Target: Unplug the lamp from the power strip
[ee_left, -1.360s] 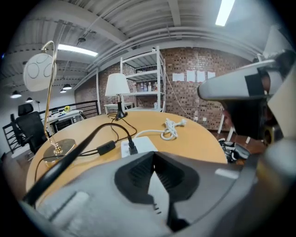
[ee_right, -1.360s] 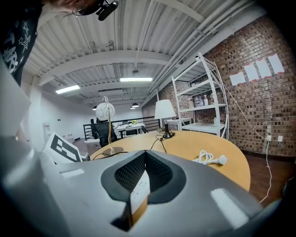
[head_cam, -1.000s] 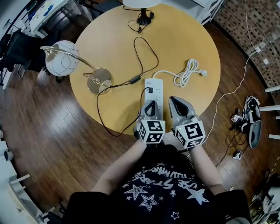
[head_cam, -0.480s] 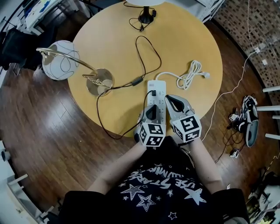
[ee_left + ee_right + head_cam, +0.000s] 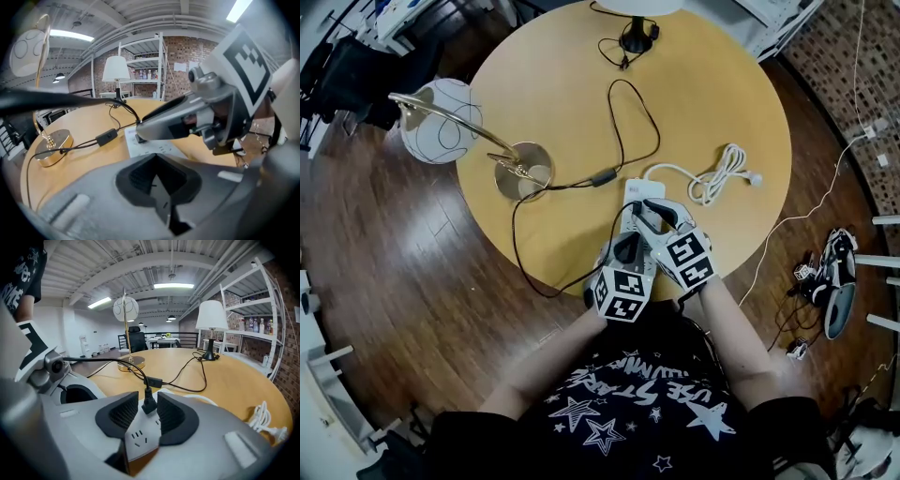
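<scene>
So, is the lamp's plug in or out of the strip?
In: the black plug stands upright, seated in the white power strip.

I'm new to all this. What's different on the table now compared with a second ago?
The right gripper moved in from beside the power strip to over it, and its jaws have just opened. They now straddle the black plug without pinching it. Nothing was picked up or let go. The left gripper stayed shut at the strip's near end, the plug is still seated, and the lamp stands as before.

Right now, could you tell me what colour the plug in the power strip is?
The plug is black, clearest in the right gripper view.
</scene>
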A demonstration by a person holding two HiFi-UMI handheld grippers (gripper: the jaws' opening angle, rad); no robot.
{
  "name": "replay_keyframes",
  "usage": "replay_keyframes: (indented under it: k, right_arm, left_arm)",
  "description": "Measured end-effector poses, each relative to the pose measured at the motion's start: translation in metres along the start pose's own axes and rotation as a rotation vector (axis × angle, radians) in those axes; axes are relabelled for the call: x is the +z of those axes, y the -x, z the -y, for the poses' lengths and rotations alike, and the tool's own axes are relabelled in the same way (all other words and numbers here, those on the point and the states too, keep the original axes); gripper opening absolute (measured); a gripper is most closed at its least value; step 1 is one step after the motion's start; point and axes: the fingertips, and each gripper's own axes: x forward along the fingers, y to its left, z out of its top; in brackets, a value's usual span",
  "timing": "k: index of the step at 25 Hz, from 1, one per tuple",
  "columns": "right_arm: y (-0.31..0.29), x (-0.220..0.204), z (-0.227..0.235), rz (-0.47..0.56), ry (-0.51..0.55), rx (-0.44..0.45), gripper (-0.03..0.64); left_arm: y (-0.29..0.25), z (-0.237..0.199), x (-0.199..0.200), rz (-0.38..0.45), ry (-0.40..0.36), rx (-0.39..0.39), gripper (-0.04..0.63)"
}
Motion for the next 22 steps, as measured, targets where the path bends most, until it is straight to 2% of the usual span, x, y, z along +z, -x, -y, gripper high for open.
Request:
replay_keyframes:
  k: [4,10,15,22]
  right_arm:
    - [-0.015,0.003,-0.003,-0.023,0.033,0.017,0.129]
    - [-0.021,0.002,-0.002,-0.038,0.120,-0.027,0.092]
    - [-0.018,0.004,0.000,0.003,0.123,-0.054,0.086]
    - [-0.016,0.004,-0.002,0.084,0.054,-0.051,0.084]
  left_arm:
    - [0.001,0.001,0.000,-0.007,0.001,-0.003,0.005]
    - [0.003,0.000,0.001,-0.007,0.031,-0.001,0.005]
    - [0.003,-0.001,0.001,-0.009,0.060,-0.011,0.005]
    - [0.003,-0.001,0.001,-0.006,0.081,-0.017,0.005]
